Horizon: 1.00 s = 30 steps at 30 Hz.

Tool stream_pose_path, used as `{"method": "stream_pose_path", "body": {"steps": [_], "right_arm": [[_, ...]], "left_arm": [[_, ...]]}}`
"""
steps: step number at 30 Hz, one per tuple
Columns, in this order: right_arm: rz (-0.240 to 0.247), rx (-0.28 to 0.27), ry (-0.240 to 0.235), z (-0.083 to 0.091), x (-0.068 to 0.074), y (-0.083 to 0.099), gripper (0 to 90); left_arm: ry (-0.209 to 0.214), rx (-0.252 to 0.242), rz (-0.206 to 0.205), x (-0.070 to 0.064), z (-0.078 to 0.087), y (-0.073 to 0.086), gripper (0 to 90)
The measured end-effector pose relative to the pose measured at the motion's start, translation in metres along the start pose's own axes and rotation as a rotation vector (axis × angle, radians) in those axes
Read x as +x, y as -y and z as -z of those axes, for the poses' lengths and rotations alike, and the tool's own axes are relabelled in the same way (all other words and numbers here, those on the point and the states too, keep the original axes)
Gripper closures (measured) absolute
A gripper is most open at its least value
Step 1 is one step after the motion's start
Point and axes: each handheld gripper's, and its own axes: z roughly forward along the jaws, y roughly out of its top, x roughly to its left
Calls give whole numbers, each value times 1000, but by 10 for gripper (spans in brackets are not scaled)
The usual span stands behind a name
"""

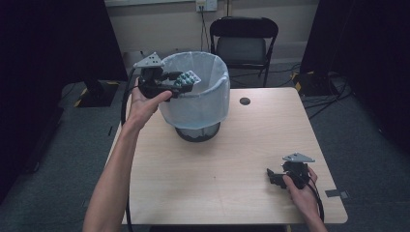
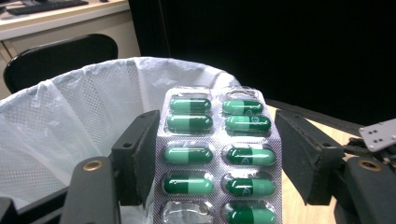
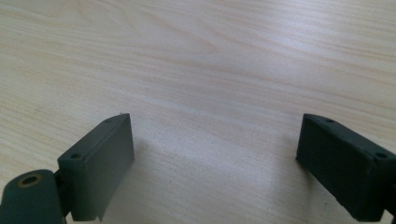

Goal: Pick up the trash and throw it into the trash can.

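High view: the left gripper [image 1: 180, 83] is raised over the near-left rim of the lined bin [image 1: 212, 96], which stands toward the bench's far edge. The blister pack [image 2: 217, 158] of green capsules sits between its parted jaws; actual grip cannot be confirmed. Centre the pack over the opening before release. Near the bench's near-right corner, the right gripper [image 1: 271, 177] is wide open and empty.

The high view is dim and soft, its left and right edges sunk in black. In the left gripper view the blister pack [image 2: 218, 158] is sharp and glints. In the right gripper view the table [image 3: 210, 60] is evenly lit, faint shadows beneath the jaws.
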Motion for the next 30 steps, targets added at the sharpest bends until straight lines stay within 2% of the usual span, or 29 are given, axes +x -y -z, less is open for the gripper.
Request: {"method": "stream_pose_path", "body": {"steps": [8,11,16,19,23,24,25,30], "right_arm": [[0,0,0,0,0,0,101],[0,0,0,0,0,0,101],[0,0,0,0,0,0,102],[0,0,0,0,0,0,101],[-1,0,0,0,0,0,101],[0,0,0,0,0,0,101],[0,0,0,0,0,0,101],[0,0,0,0,0,0,101]], "left_arm": [[-15,-4,31,15,-11,-9,341],[-42,7,35,20,-17,-12,340],[-50,28,69,28,-26,-12,340],[-79,57,52,30,-30,-11,338],[-99,50,78,34,-31,-10,273],[-117,59,81,34,-31,-10,229],[-118,62,82,34,-31,-10,188],[-112,60,74,30,-28,-10,167]]}}
